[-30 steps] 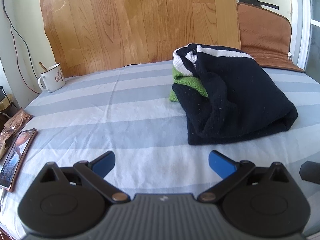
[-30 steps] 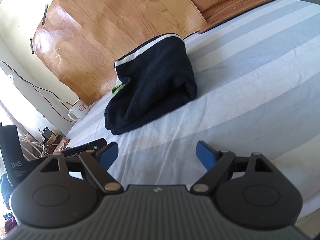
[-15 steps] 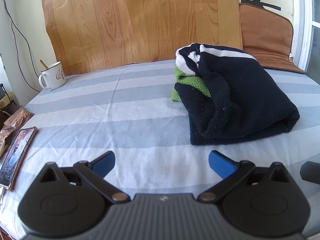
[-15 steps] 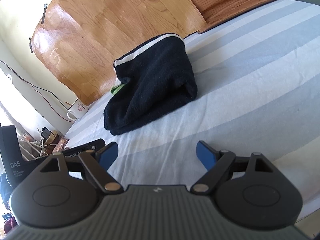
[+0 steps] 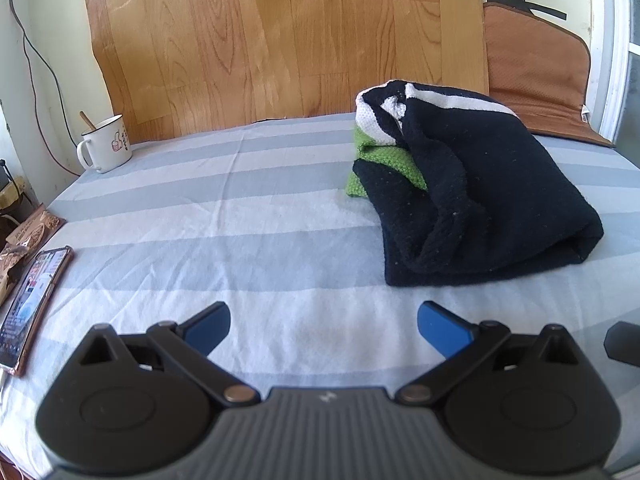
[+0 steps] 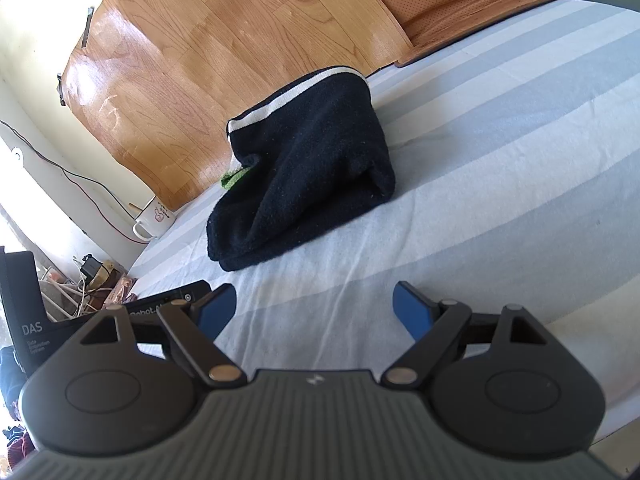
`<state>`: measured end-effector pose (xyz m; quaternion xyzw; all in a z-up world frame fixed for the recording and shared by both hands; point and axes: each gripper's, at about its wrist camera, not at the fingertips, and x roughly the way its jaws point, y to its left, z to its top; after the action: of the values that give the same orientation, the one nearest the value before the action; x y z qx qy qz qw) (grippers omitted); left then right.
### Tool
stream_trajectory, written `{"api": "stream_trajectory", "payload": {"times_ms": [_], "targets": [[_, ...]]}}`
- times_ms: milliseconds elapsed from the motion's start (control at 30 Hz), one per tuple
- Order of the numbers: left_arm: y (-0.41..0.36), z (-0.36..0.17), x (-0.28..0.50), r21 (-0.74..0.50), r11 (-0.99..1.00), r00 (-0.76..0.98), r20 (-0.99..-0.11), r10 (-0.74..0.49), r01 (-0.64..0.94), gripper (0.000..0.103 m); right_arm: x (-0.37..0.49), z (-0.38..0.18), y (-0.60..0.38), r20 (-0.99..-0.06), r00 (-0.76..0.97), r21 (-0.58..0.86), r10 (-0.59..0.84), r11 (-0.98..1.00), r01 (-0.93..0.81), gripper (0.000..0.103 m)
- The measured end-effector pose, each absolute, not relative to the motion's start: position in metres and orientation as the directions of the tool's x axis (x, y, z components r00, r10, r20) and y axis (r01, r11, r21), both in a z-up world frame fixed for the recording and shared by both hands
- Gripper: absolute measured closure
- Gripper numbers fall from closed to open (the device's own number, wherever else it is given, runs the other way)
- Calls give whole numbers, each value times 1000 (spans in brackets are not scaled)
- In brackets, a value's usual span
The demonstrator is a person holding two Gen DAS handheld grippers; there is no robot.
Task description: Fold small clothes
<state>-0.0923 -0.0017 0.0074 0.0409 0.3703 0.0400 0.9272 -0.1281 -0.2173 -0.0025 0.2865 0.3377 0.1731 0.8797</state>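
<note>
A folded dark navy garment (image 5: 492, 196) with a white stripe and a green layer showing at its left side lies on the striped bed sheet (image 5: 240, 240). It also shows in the right wrist view (image 6: 316, 172). My left gripper (image 5: 323, 322) is open and empty, low over the sheet, short of the garment and to its left. My right gripper (image 6: 315, 306) is open and empty, also short of the garment.
A white mug (image 5: 105, 144) with a spoon stands at the back left by the wooden headboard (image 5: 280, 40). A phone (image 5: 32, 308) and snack packets lie at the left edge. A brown mat (image 5: 536, 80) leans at the back right. Clutter and a black box (image 6: 24, 312) lie beside the bed.
The left wrist view has shifted slightly, so the garment sits a little further right. Both grippers stay open and empty. The garment has not moved.
</note>
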Motion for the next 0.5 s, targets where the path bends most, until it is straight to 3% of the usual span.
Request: {"api": "stream_trajectory", "payload": {"times_ms": [500], "targets": [[4,8,-92,87,994,726,-680,103,-59,0,-128,-3,-217,-491,715,624,497,774,-109,15]]}}
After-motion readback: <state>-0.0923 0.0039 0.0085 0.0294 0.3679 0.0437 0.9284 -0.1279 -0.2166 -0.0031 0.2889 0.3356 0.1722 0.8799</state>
